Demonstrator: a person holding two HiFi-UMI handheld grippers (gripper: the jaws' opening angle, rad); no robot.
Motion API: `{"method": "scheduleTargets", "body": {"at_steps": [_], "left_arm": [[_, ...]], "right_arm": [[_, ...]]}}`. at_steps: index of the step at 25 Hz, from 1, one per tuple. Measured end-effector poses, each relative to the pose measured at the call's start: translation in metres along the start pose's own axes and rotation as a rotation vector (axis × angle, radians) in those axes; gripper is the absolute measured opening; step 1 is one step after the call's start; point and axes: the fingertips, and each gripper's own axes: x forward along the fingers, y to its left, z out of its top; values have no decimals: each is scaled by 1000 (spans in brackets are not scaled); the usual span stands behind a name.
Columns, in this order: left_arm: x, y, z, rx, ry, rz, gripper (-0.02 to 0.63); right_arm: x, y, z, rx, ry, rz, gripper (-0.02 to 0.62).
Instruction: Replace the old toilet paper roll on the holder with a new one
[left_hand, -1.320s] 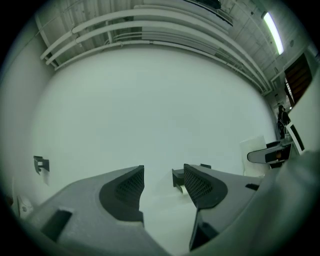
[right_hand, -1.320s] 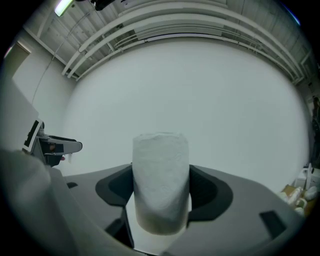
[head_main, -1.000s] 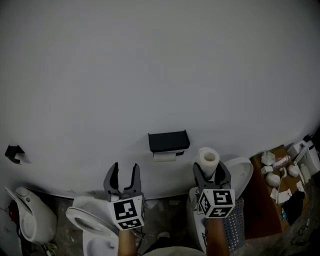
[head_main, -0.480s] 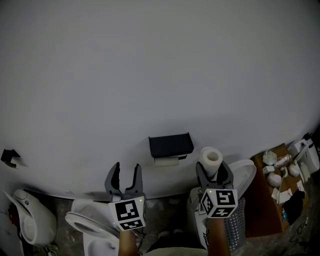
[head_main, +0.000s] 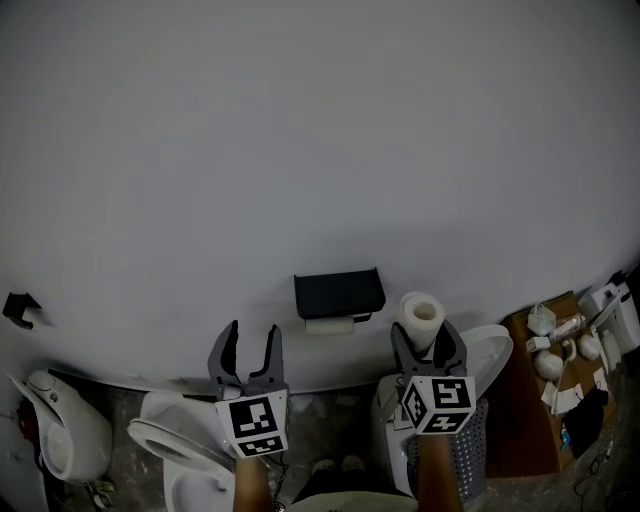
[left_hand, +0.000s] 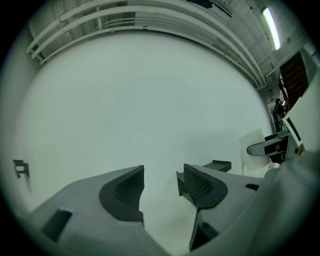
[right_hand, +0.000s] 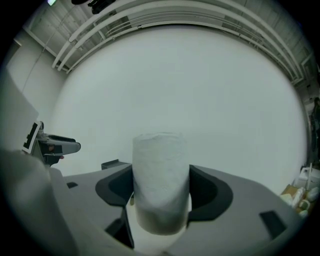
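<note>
clamped upright in right gripper (head_main: 425, 345) (right_hand: 160, 192): full white toilet paper roll (head_main: 420, 318) (right_hand: 160, 175). left gripper (head_main: 250, 345) (left_hand: 159, 187): jaws apart, empty. ahead, between both grippers: black wall-mounted paper holder (head_main: 339, 293), thin white old roll (head_main: 330, 325) beneath. risk of squashing or dropping soft roll; of jamming new against old unless cleared first. spindle hidden under cover; paper left hard to judge.

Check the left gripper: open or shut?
Open. On the left gripper the jaws stand apart, with only the wall showing between them.
</note>
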Motion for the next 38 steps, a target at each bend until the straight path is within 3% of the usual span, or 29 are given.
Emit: {"method": "scheduleTargets", "body": {"at_steps": [7, 11, 16, 22, 27, 38], "left_arm": [[12, -17, -8, 118, 39, -39, 232], [18, -32, -17, 304, 71, -67, 230], [23, -48, -28, 468, 114, -114, 230], [31, -61, -51, 768, 215, -108, 230], [36, -77, -72, 1107, 232, -90, 235], [41, -103, -91, 1120, 226, -166, 236]], "right_arm": [[4, -13, -7, -3, 13, -12, 304], [5, -21, -12, -3, 26, -20, 304], [5, -26, -16, -3, 37, -26, 304], [5, -30, -21, 0, 46, -38, 304], [5, -36, -25, 4, 53, -52, 304], [2, -51, -30, 11, 61, -77, 304]]}}
